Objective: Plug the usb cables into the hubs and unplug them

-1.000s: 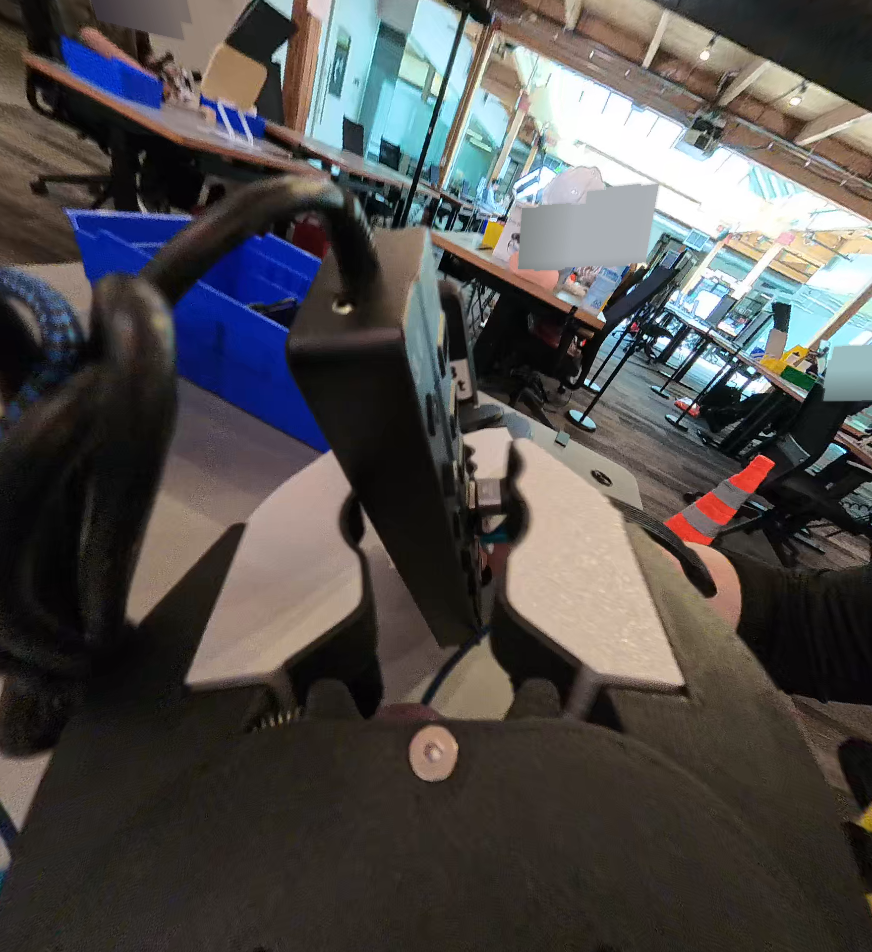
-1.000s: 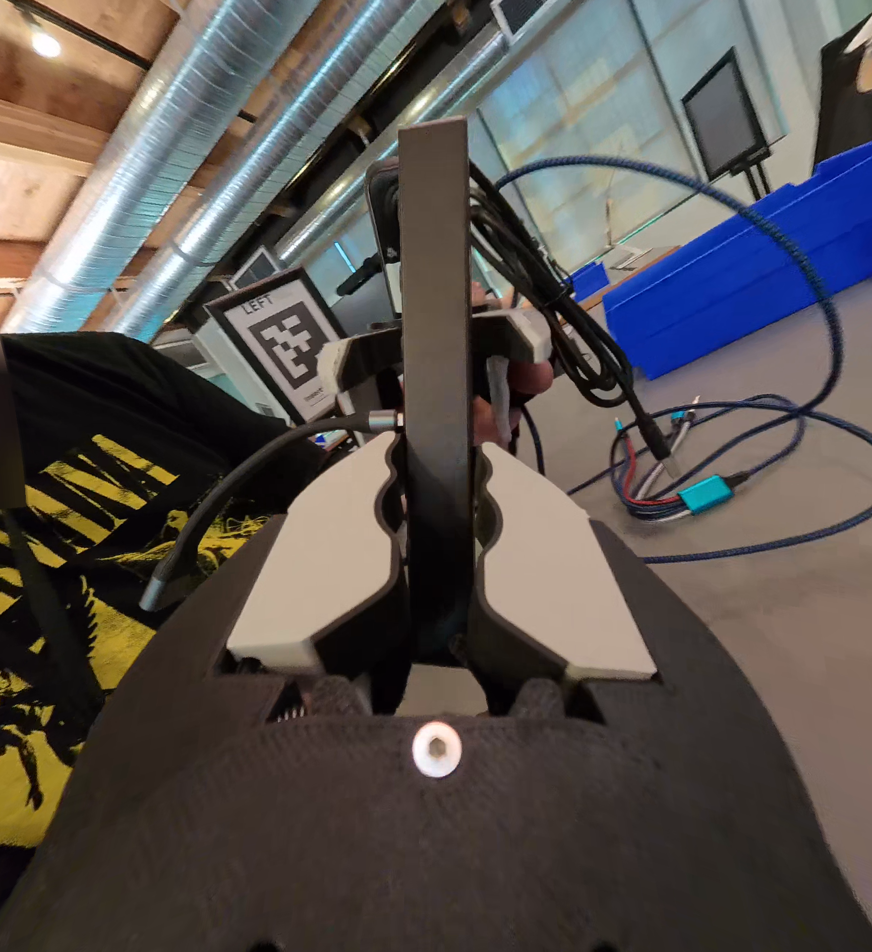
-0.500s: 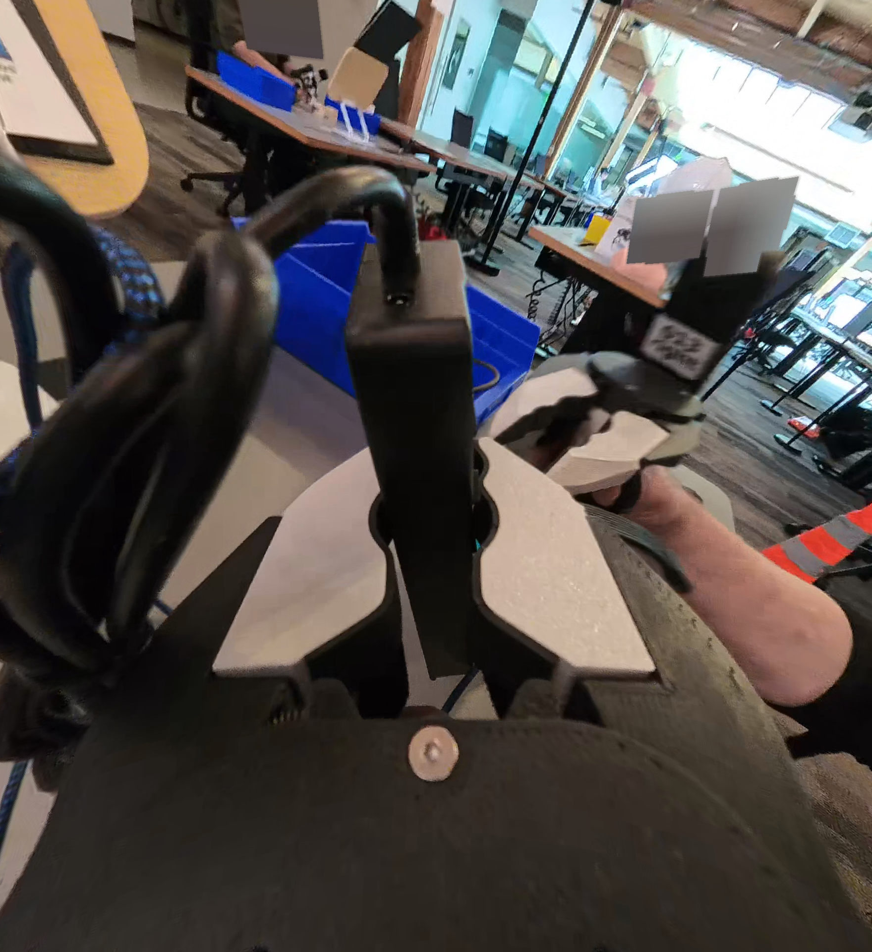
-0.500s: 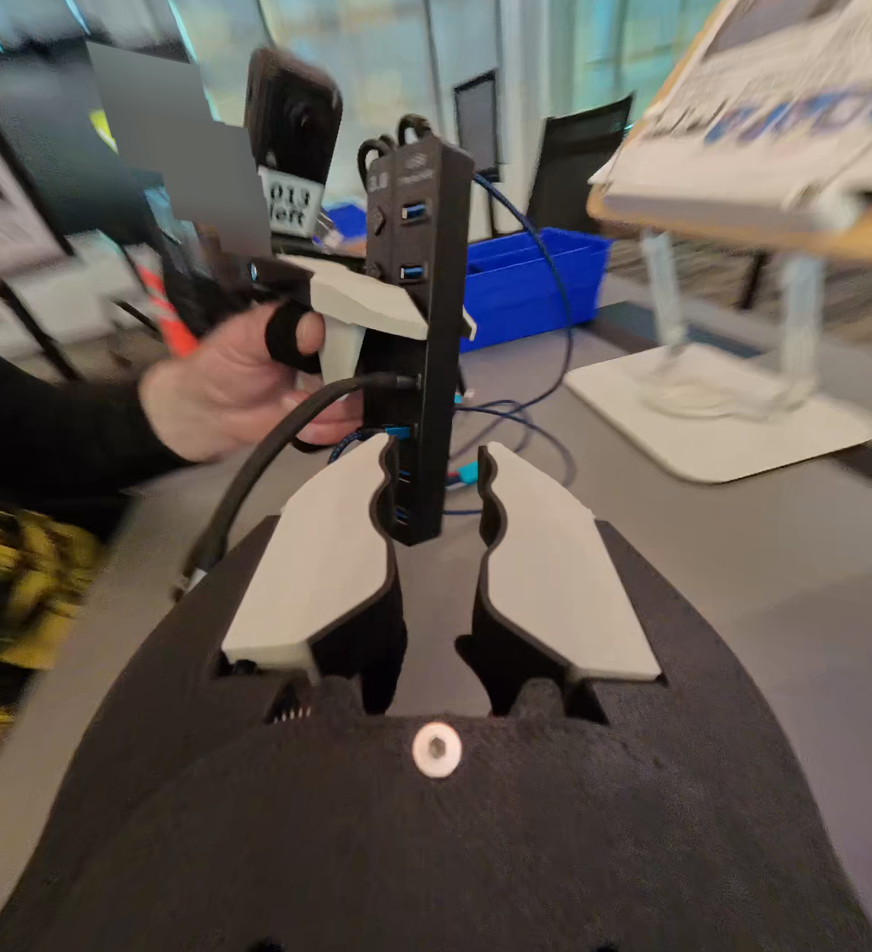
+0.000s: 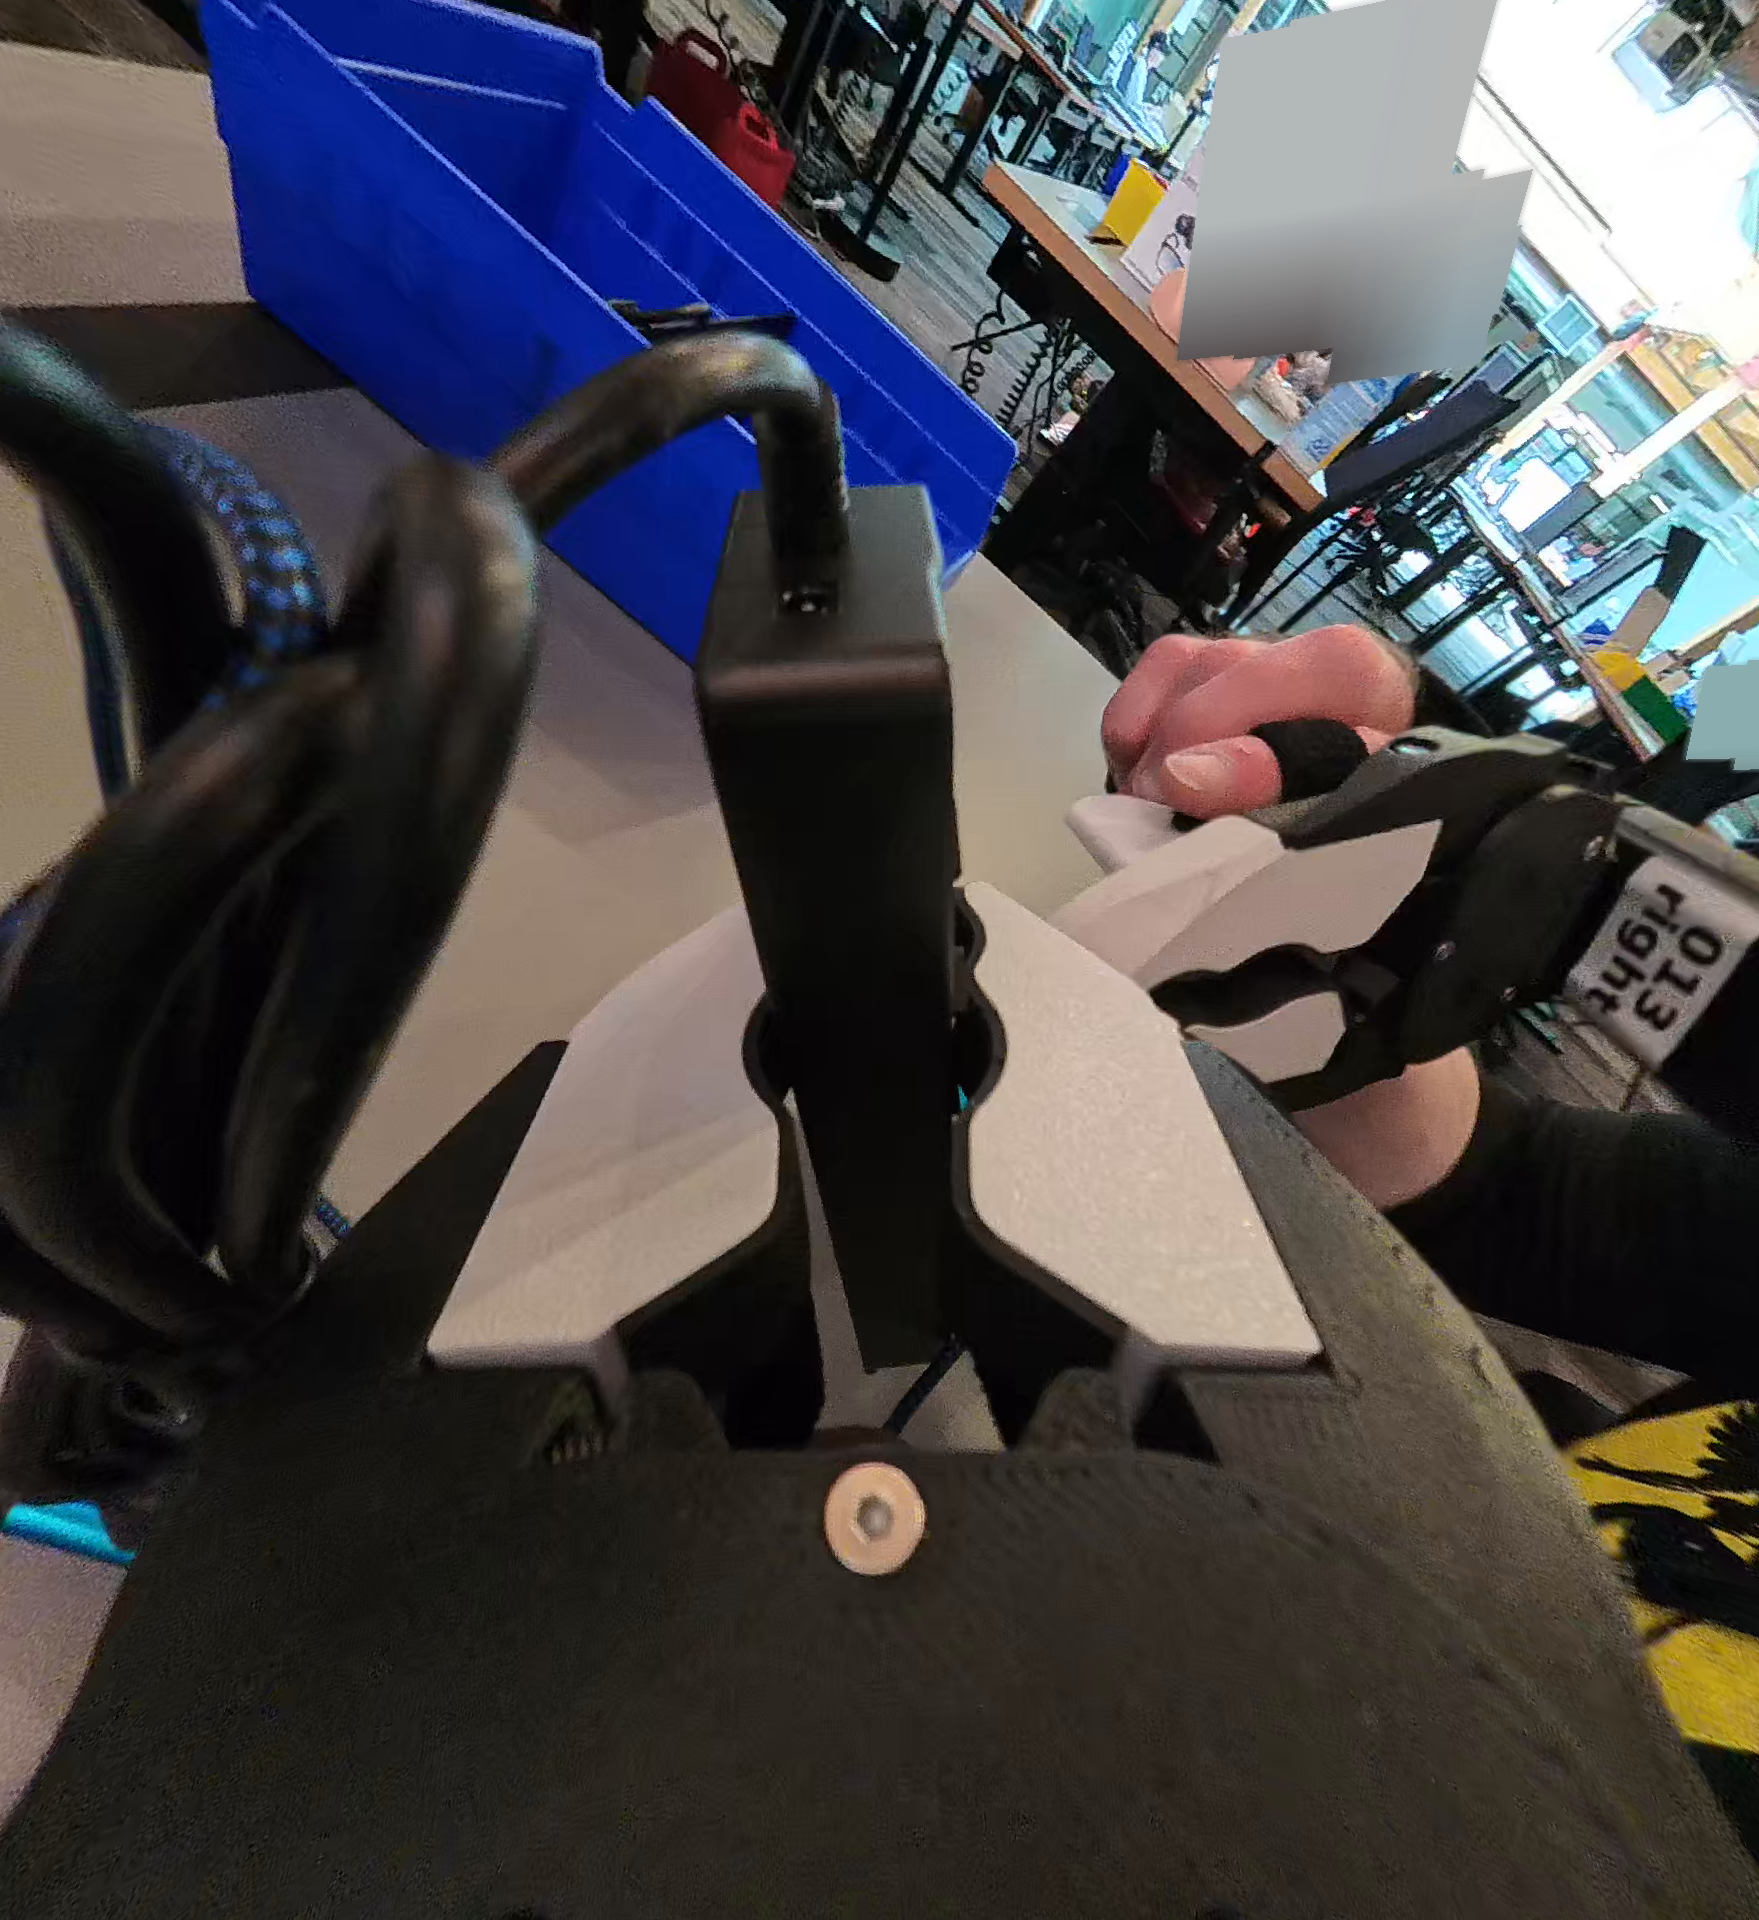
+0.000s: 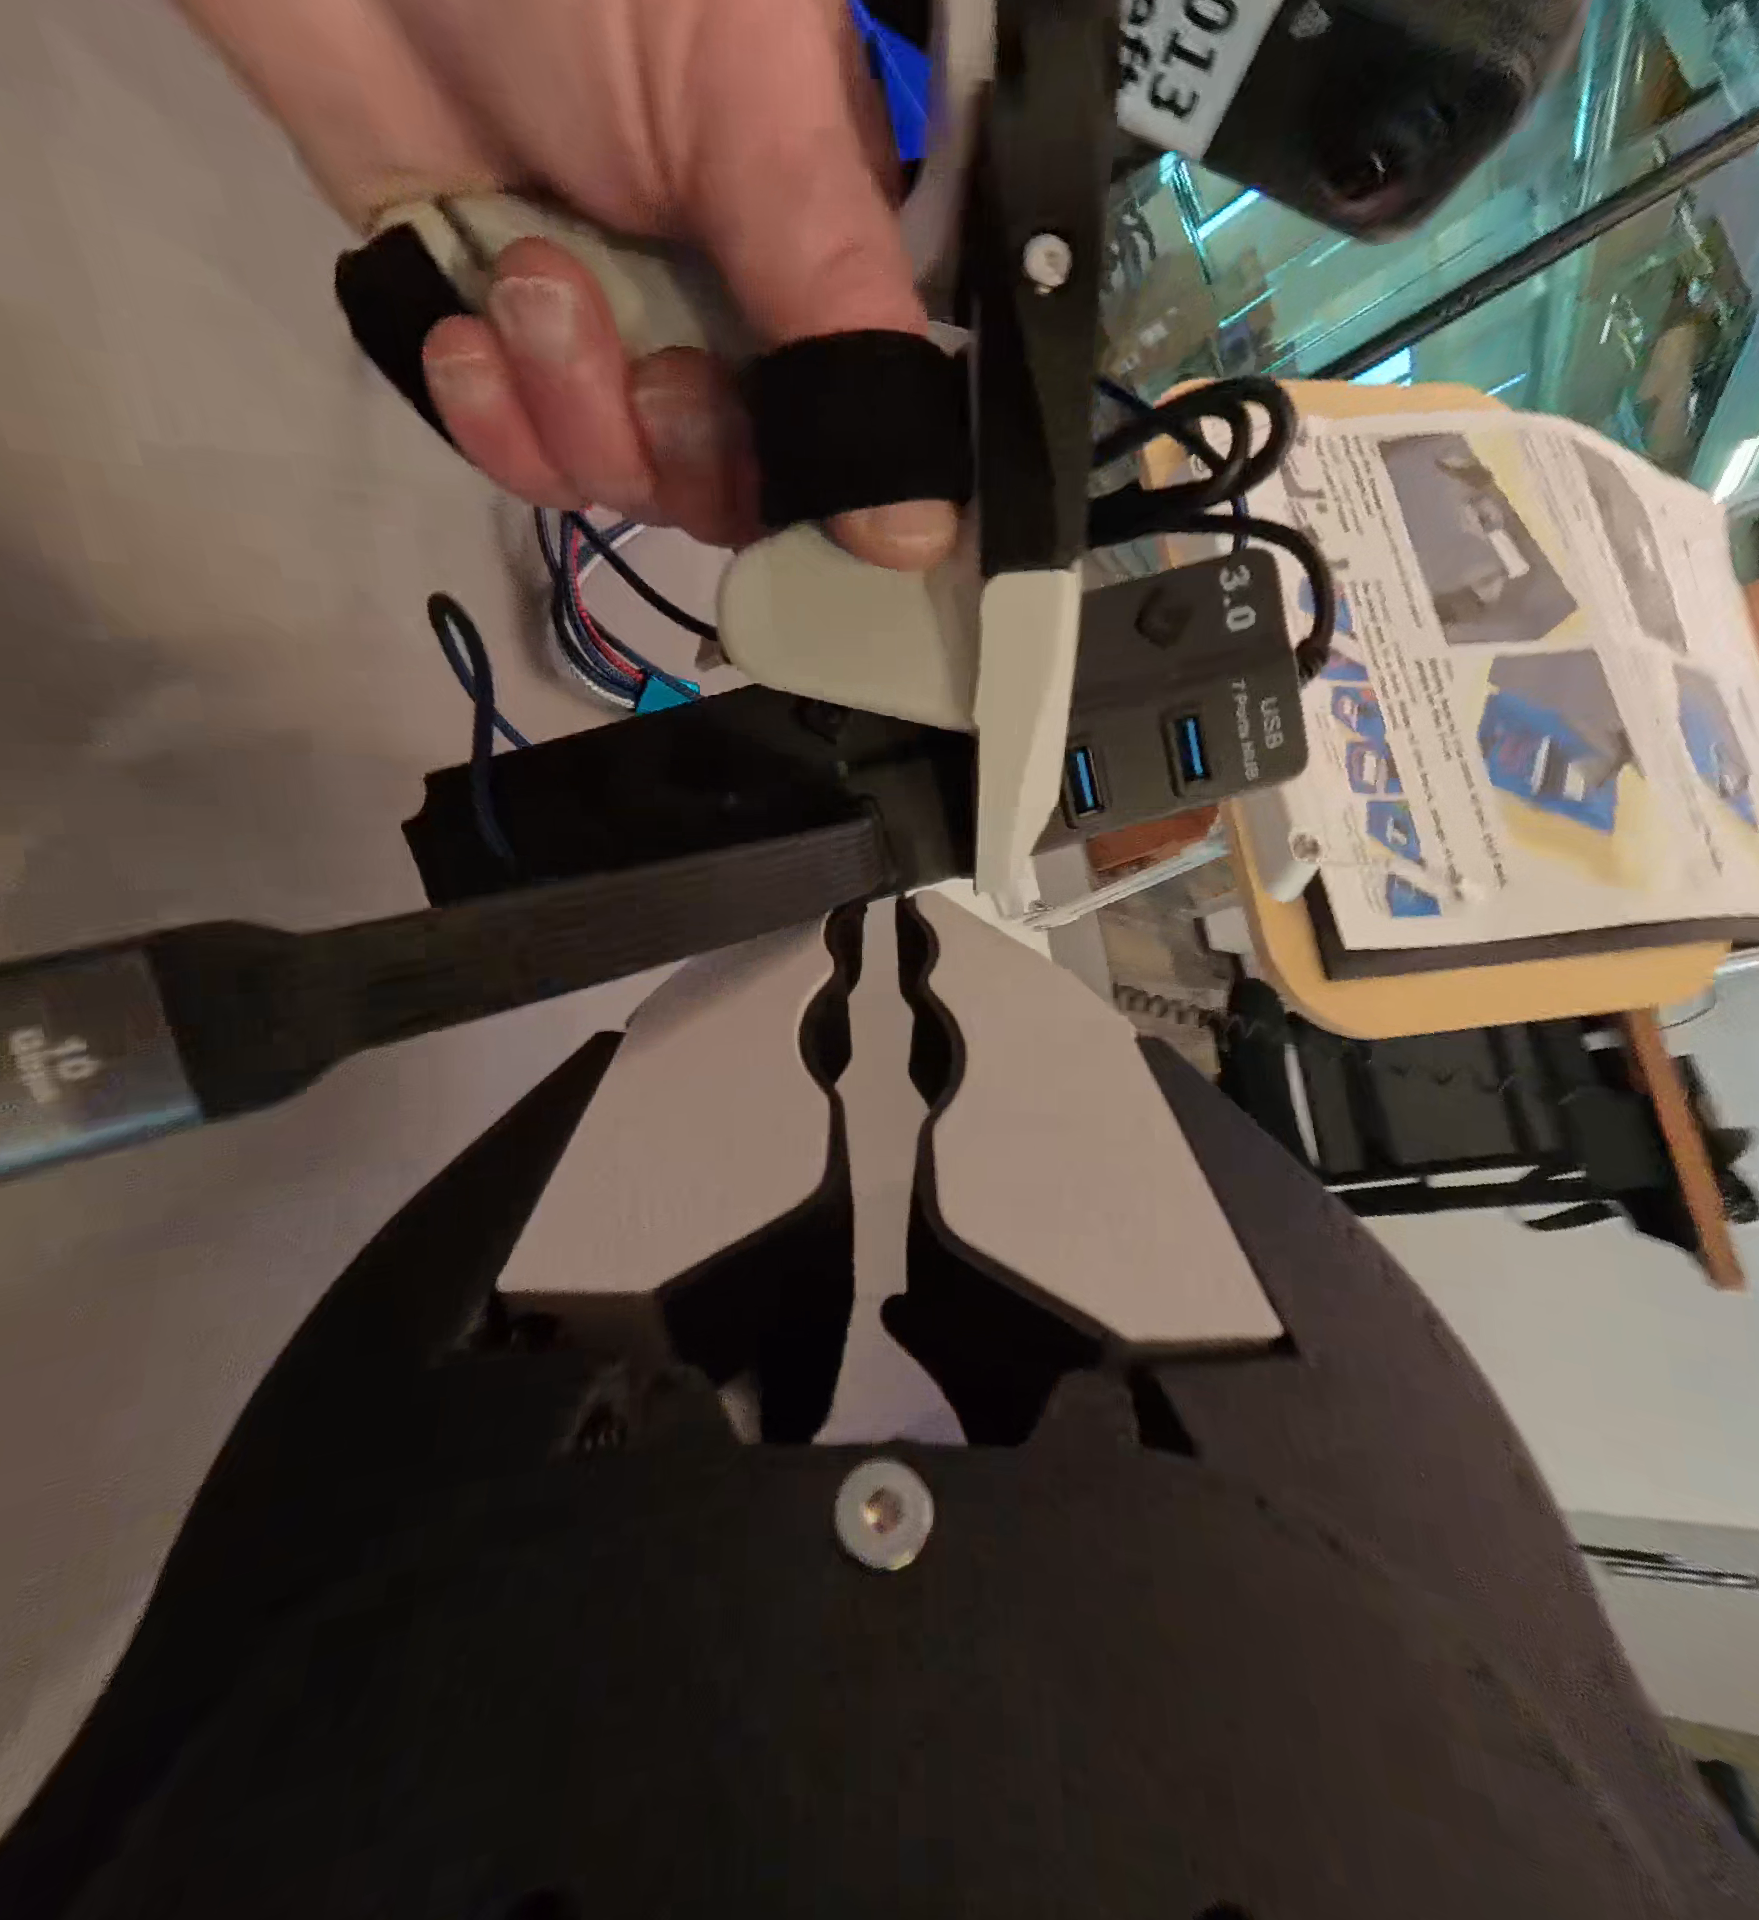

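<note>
Coiling to the left of the left gripper (image 5: 870,987), a bundle of black cables (image 5: 231,914) hung beside a blue braided cable (image 5: 277,613). Between that claw's two white fingers (image 5: 1083,1122) stood the black USB hub (image 5: 833,831), clamped on both sides, with the blue bin (image 5: 501,239) beyond it. In the right wrist view a flat black cable (image 6: 501,956) ran leftward from the hub, plugged in just ahead of the right gripper (image 6: 880,920), whose jaws stood almost shut, a narrow slit between them. Right of them, a printed sheet (image 6: 1540,644) lay on a wooden stand.
</note>
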{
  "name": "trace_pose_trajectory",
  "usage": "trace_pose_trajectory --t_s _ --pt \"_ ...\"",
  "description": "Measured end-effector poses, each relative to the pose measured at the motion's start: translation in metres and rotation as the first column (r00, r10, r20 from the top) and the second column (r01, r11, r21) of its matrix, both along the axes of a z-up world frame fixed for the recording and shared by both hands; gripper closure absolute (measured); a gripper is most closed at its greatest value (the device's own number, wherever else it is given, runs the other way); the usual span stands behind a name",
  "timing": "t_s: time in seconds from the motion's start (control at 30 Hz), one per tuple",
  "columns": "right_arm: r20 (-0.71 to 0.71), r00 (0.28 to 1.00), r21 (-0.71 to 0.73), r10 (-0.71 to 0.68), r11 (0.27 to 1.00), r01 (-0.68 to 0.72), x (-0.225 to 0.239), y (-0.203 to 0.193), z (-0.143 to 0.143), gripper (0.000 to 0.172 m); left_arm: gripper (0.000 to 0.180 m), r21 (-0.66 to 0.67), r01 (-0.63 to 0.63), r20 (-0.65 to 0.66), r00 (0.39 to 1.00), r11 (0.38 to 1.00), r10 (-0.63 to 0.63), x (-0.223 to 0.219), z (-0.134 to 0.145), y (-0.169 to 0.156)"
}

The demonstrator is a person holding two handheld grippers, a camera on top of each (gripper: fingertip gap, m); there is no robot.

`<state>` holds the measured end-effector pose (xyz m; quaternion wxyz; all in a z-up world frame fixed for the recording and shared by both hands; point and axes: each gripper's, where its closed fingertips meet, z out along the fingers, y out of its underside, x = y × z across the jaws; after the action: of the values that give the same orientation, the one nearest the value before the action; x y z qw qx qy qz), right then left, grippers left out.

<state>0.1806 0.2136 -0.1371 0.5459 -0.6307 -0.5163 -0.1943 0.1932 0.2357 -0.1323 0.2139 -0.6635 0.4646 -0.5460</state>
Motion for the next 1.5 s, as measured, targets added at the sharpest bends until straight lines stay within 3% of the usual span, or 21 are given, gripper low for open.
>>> trace_pose_trajectory --t_s 0.1,0.23,0.37,0.47,0.7,1.07,1.17,1.2,1.23,1.27,1.3,1.37,1.5 --pt "0.039 0.999 -0.013 0.025 1.000 -0.025 -0.007 -0.006 0.002 0.167 0.155 -0.046 0.040 0.005 0.999 0.998 -0.040 -0.003 0.002 -0.004" --pt "-0.069 0.996 -0.063 0.060 0.996 -0.065 -0.008 -0.012 0.009 0.156 0.155 -0.064 0.025 0.009 1.000 0.998 -0.025 -0.002 0.000 -0.003" --pt "-0.022 0.998 -0.093 0.053 0.994 -0.055 -0.008 -0.010 0.001 0.154 0.155 -0.039 0.045 -0.032 0.998 0.998 -0.046 0.003 -0.008 -0.012" --pt "0.013 0.998 -0.118 0.057 0.991 -0.055 -0.010 -0.011 -0.007 0.164 0.155 -0.024 0.035 -0.053 0.998 0.999 -0.036 0.004 -0.012 -0.010" --pt "0.134 0.990 -0.203 -0.033 0.977 0.060 -0.008 -0.001 -0.034 0.164 0.155 0.056 0.019 -0.149 0.989 0.998 -0.010 0.009 -0.030 -0.009" --pt "0.207 0.973 -0.105 -0.101 0.987 0.124 -0.008 0.002 -0.038 0.165 0.154 0.159 0.019 -0.126 0.992 0.987 0.001 0.003 -0.035 -0.001" --pt "0.159 0.982 -0.123 -0.103 0.985 0.123 -0.009 -0.002 -0.041 0.165 0.154 0.175 -0.009 -0.136 0.990 0.985 0.033 0.000 -0.042 0.004" --pt "0.126 0.988 -0.138 -0.093 0.984 0.111 -0.007 -0.006 -0.040 0.166 0.154 0.263 -0.124 -0.124 0.979 0.957 0.161 -0.010 -0.043 0.034" --pt "0.101 0.990 -0.155 -0.103 0.981 0.118 0.003 -0.010 -0.039 0.167 0.154 0.245 -0.205 -0.115 0.965 0.948 0.238 -0.027 -0.041 0.062" --pt "0.080 0.989 -0.168 -0.121 0.977 0.133 0.016 -0.014 -0.036 0.167 0.155 0.151 -0.218 -0.063 0.971 0.964 0.230 -0.038 -0.030 0.072" --pt "0.051 0.991 -0.179 -0.122 0.975 0.130 0.023 -0.017 -0.034 0.166 0.154 0.110 -0.183 -0.033 0.982 0.977 0.187 -0.039 -0.019 0.063" --pt "-0.013 0.994 -0.190 -0.108 0.976 0.104 0.022 -0.019 -0.023 0.165 0.155 0.266 -0.105 -0.116 0.983 0.958 0.140 -0.030 -0.027 0.044" --pt "-0.167 0.952 -0.206 -0.258 0.953 0.222 0.081 -0.014 0.019 0.165 0.155 0.214 -0.110 -0.081 0.988 0.971 0.129 -0.024 -0.037 0.041"
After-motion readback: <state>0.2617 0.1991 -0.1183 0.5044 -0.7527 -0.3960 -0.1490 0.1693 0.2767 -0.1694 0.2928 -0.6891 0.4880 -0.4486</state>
